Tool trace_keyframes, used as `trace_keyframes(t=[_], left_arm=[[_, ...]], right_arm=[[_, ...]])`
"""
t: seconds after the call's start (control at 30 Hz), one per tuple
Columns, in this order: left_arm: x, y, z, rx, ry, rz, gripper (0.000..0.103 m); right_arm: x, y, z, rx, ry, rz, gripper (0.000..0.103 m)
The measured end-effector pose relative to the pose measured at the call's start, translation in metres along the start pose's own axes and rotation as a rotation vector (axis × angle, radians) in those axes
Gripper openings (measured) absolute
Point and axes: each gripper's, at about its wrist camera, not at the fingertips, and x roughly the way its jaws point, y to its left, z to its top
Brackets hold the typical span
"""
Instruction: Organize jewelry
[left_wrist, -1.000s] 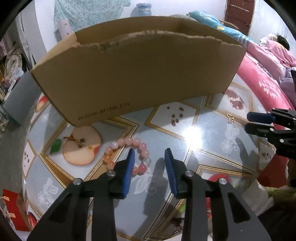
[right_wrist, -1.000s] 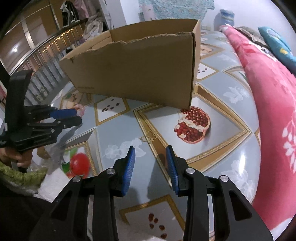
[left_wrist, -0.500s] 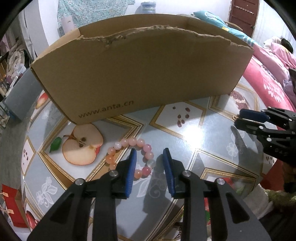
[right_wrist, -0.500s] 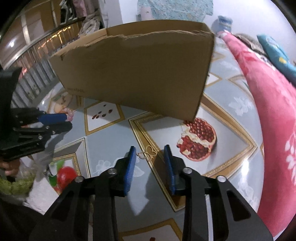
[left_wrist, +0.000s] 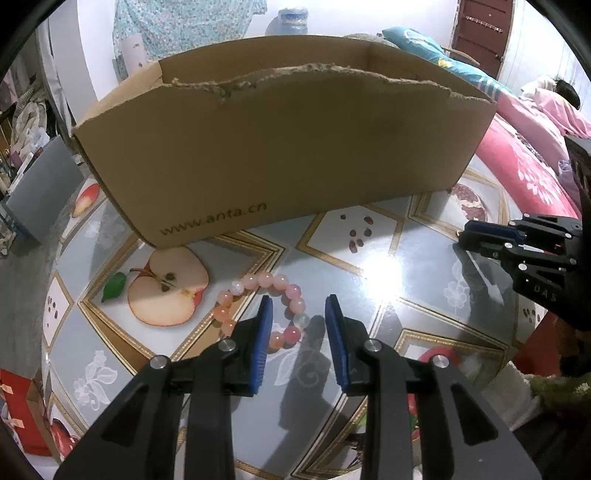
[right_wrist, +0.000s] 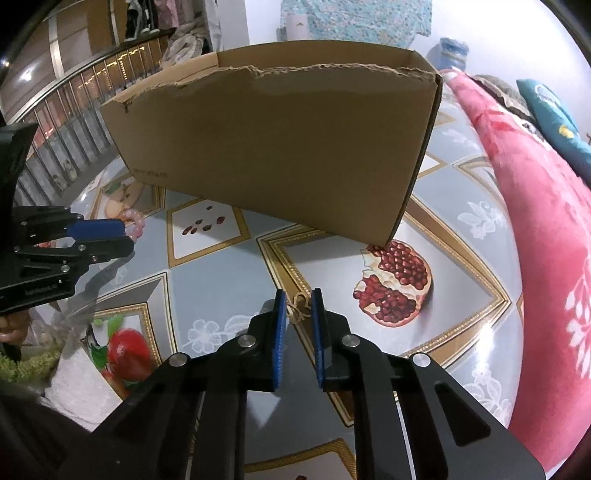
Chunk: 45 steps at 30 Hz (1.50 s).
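A pink bead bracelet (left_wrist: 264, 284) lies on the patterned table in front of an open cardboard box (left_wrist: 280, 155). My left gripper (left_wrist: 299, 308) is open, its fingers straddling the bracelet's right side. A small gold clover earring (right_wrist: 300, 307) lies on the table in the right wrist view. My right gripper (right_wrist: 298, 303) is open narrowly around the earring, fingers on either side of it. The box (right_wrist: 280, 147) stands behind it. The left gripper (right_wrist: 99, 236) also shows in the right wrist view, and the right gripper (left_wrist: 480, 236) in the left wrist view.
The table (right_wrist: 207, 280) has a glossy cloth printed with fruit. A pink floral bedspread (right_wrist: 546, 229) borders its right side. A grey box (left_wrist: 40, 188) stands left of the table, and a railing (right_wrist: 74, 110) runs beyond it.
Both grippers moved forward and down. The left now straddles the bracelet's right side. The right has narrowed its fingers around the earring.
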Motion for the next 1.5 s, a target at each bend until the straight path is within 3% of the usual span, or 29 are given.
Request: trace_keyframes(t=[0.27,0.47,1.17,1.3,1.5], left_arm=[[-0.005,-0.002,-0.002,0.020,-0.010,0.002,0.029],[-0.004,-0.002,0.000,0.014,-0.007,-0.002,0.029],[-0.002,0.002,-0.001,-0.004,0.000,-0.005,0.029],[-0.001,0.002,-0.001,-0.003,-0.002,-0.002,0.029],[0.000,0.003,0.000,-0.005,0.001,-0.004,0.029]], right_arm=[[-0.016,-0.009,0.000,0.036,-0.015,0.019,0.016],[-0.012,-0.010,-0.008,0.048,0.032,0.015,0.018],[0.002,0.013,0.001,-0.027,-0.006,-0.039,0.019],[-0.002,0.016,0.001,-0.016,0.004,-0.054,0.026],[-0.004,0.018,-0.001,0.002,0.019,-0.039,0.027]])
